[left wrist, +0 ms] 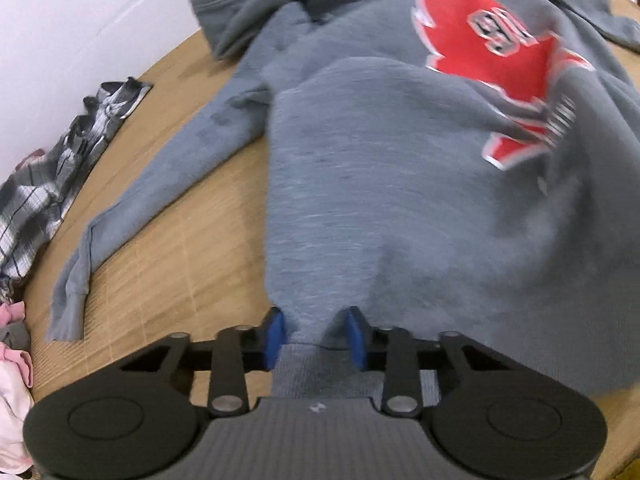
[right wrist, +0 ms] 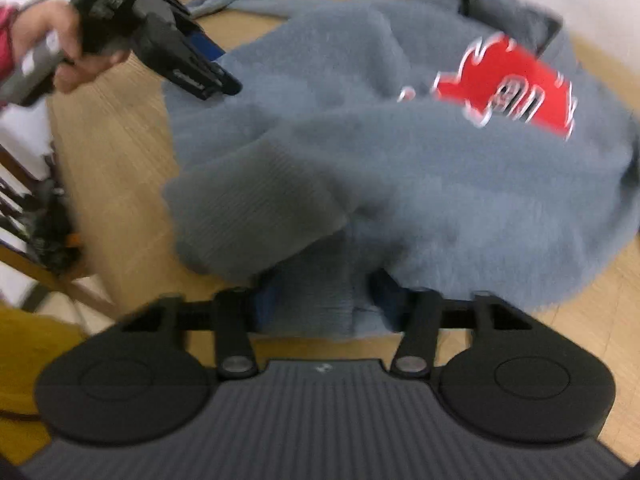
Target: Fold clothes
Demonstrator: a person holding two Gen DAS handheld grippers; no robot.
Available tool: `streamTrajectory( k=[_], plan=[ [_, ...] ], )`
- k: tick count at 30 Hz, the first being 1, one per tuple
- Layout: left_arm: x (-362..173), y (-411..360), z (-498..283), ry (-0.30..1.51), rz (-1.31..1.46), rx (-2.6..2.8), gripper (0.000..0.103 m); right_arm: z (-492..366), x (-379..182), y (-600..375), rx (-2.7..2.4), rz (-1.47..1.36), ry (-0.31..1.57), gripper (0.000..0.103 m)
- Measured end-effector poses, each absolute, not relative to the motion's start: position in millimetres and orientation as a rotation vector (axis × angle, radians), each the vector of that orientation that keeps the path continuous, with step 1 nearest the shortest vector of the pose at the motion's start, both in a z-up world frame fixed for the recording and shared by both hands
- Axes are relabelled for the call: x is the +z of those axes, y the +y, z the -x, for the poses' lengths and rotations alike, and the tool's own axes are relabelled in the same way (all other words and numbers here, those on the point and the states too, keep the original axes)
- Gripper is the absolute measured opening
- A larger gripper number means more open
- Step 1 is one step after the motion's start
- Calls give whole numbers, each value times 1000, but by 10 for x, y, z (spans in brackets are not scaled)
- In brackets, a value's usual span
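Observation:
A grey hoodie [left wrist: 400,168] with a red printed logo [left wrist: 492,64] lies spread on the wooden table [left wrist: 172,248], one sleeve [left wrist: 132,208] stretched out to the left. My left gripper [left wrist: 316,332] is shut on the hoodie's ribbed hem, the cloth pinched between its blue pads [left wrist: 275,332]. In the right wrist view the same hoodie [right wrist: 400,152] is bunched and lifted, and my right gripper [right wrist: 324,300] is shut on its ribbed hem. The left gripper [right wrist: 208,60] shows there at upper left, held by a hand [right wrist: 60,52].
A plaid garment [left wrist: 52,168] lies along the table's left edge, with pink clothing [left wrist: 12,368] nearer me. A white wall rises behind the table. In the right wrist view a wooden chair [right wrist: 36,236] stands left of the table, above a yellow floor patch.

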State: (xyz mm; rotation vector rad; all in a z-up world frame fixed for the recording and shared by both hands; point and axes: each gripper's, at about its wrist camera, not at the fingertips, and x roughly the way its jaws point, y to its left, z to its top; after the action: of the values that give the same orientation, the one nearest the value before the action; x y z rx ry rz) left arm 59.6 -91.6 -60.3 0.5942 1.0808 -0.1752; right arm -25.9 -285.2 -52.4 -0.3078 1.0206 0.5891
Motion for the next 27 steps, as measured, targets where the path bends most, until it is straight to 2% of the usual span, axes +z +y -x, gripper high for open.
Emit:
streamTrajectory(
  k=[1,3,13,15,17,21,25,27],
  plan=[
    [-606,-923,-513,1087,-600,-197,19,281,-513,-2906,580,317,1041,40],
    [-603,-956,-347,1100,-609,-219,17,324,-490,-3013,562,334,1081,32],
    [-459,-639,678,1144,-584,-360,19,648,-418,-3799,340,455,1270,31],
    [-403,-542,775,1156,-538,-375,24,723,-419,-3833,327,457,1283,31],
    [-273,-383,830,1120,-490,-363,27,736,-329,-3809,317,442,1245,30],
    [82,-53,722,1027,-424,-256,28,629,-9,-3736,337,389,1120,32],
    [318,69,147,958,-375,-164,33,254,262,-3683,355,312,949,36],
    [337,-93,-260,926,-344,-155,42,26,400,-3653,342,235,878,41]
  ],
)
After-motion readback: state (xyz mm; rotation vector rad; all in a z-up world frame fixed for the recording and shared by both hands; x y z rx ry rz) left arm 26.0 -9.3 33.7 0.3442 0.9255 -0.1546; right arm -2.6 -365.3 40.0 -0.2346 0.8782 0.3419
